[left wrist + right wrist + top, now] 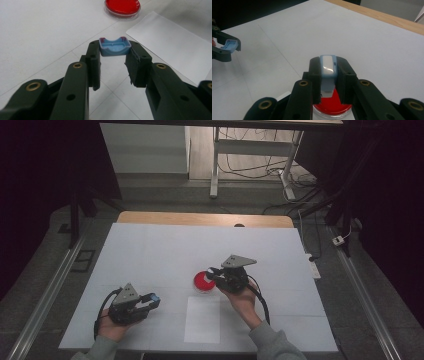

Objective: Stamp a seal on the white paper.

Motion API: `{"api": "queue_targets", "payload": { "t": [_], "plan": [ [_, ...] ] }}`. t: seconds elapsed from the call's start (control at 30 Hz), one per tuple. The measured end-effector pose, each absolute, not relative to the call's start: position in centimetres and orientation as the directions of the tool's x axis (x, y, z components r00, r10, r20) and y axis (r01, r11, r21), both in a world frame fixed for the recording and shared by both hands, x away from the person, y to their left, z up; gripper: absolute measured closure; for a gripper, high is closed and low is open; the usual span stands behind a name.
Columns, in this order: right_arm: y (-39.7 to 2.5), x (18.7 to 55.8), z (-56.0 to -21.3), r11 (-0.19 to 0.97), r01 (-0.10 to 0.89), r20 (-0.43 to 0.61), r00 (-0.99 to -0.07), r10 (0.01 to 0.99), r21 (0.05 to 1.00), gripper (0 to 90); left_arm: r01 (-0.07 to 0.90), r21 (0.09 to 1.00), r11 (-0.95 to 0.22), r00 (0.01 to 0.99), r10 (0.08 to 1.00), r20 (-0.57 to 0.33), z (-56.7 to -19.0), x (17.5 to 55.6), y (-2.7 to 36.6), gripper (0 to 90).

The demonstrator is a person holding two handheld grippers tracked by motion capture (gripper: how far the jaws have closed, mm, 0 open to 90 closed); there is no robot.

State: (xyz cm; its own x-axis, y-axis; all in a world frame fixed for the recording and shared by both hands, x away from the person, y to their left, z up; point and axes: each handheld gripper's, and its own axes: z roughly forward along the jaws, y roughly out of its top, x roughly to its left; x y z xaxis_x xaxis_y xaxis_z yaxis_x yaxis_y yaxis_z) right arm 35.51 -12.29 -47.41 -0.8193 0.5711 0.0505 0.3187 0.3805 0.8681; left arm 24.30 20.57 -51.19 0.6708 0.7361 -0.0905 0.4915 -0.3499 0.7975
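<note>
My left gripper (115, 51) is shut on a small blue cap-like piece (114, 45), held by its sides just above the table; in the high view this gripper (150, 301) sits at the front left with the blue piece (153, 298) at its tips. My right gripper (328, 65) is shut on a narrow pale-blue object with a white face (328, 71), held over a round red dish (332, 106). From above, the right gripper (213, 272) hangs at the red dish's (202, 282) right edge.
A white sheet of paper (202, 319) lies on the white table cover (165, 250) in front of the dish. The wooden table edge (200, 218) runs along the back. The left gripper (223, 47) appears at far left in the right gripper view.
</note>
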Motion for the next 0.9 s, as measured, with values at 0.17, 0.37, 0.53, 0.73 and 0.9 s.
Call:
{"api": "queue_targets", "payload": {
  "t": [0.17, 0.37, 0.53, 0.73, 0.9],
  "plan": [
    [-12.3, 35.4, -47.4, 0.376, 0.32, 0.056, -0.821, 0.568, 0.87, 75.3, 0.491, 0.797, -0.351, 0.673, 0.734, -0.092, -51.2, 24.3, 20.5, 65.4],
    [-12.3, 34.9, -47.3, 0.377, 0.317, 0.056, -0.825, 0.563, 0.87, 75.3, 0.491, 0.798, -0.35, 0.672, 0.735, -0.091, -51.2, 24.3, 20.6, 65.4],
    [-12.6, 34.6, -47.2, 0.373, 0.317, 0.059, -0.824, 0.563, 0.872, 75.3, 0.49, 0.798, -0.351, 0.673, 0.734, -0.091, -51.2, 24.3, 20.5, 65.4],
    [-12.8, 34.2, -47.0, 0.372, 0.319, 0.064, -0.827, 0.559, 0.872, 75.3, 0.49, 0.798, -0.35, 0.673, 0.734, -0.091, -51.2, 24.2, 20.5, 65.4],
    [-13.0, 34.0, -46.9, 0.368, 0.318, 0.066, -0.827, 0.558, 0.874, 75.3, 0.49, 0.798, -0.351, 0.673, 0.734, -0.09, -51.2, 24.2, 20.5, 65.4]
  ]
}}
